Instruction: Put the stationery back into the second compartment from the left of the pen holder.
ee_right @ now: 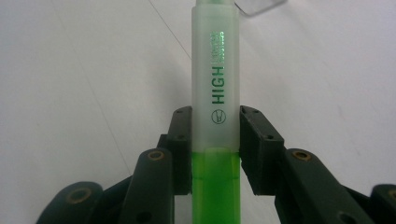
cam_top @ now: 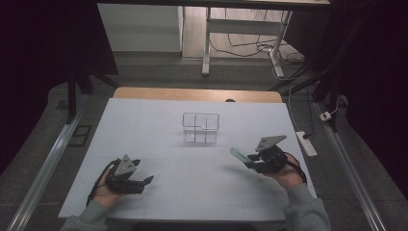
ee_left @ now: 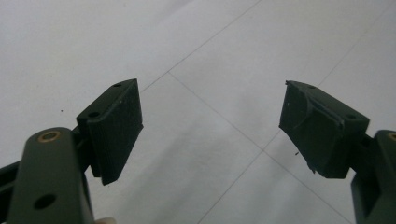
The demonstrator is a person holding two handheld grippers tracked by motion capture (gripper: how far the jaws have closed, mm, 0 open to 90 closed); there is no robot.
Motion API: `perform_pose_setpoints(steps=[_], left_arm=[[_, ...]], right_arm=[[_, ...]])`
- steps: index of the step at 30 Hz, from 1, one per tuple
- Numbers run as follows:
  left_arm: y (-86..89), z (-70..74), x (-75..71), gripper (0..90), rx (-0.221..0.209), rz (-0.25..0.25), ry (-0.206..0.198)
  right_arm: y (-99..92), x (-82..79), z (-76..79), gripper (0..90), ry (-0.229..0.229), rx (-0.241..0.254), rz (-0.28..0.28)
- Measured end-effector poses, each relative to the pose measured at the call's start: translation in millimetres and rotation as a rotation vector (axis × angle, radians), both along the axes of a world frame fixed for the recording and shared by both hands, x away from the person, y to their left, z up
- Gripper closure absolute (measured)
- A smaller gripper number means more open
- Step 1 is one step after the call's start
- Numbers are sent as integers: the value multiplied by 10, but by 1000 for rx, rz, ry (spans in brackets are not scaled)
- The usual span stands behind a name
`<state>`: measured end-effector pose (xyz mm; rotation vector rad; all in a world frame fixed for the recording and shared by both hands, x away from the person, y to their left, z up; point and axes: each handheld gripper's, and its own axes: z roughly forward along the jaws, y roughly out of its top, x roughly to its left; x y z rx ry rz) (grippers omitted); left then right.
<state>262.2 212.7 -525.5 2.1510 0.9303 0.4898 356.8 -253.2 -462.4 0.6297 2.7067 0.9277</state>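
Note:
A green highlighter (ee_right: 215,93) with a frosted cap marked "HIGH" is clamped between the jaws of my right gripper (ee_right: 215,144), sticking out ahead of them. From above, that gripper (cam_top: 249,161) hovers over the table's right side, and the highlighter (cam_top: 237,154) points left toward the middle. A clear plastic organizer (cam_top: 200,127) with compartments stands at the centre back, apart from both grippers. My left gripper (cam_top: 148,181) rests at the front left, jaws wide apart. Between its fingers (ee_left: 116,126) lies only bare white tabletop.
The white table surface (cam_top: 159,139) has faint seam lines and a wooden strip (cam_top: 192,94) at its far edge. A power strip (cam_top: 306,143) and cables lie on the floor to the right. Metal rails (cam_top: 43,173) flank the table.

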Motion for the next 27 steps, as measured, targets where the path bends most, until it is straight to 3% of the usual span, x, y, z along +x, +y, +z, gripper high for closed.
perform_pose_setpoints(steps=[6,27], left_arm=[[-82,37,19,219,27,-19,-12],[-237,132,130,229,3,-39,11]], right_arm=[[214,27,63,674,-24,5,43],[744,132,99,673,-38,-12,161]])
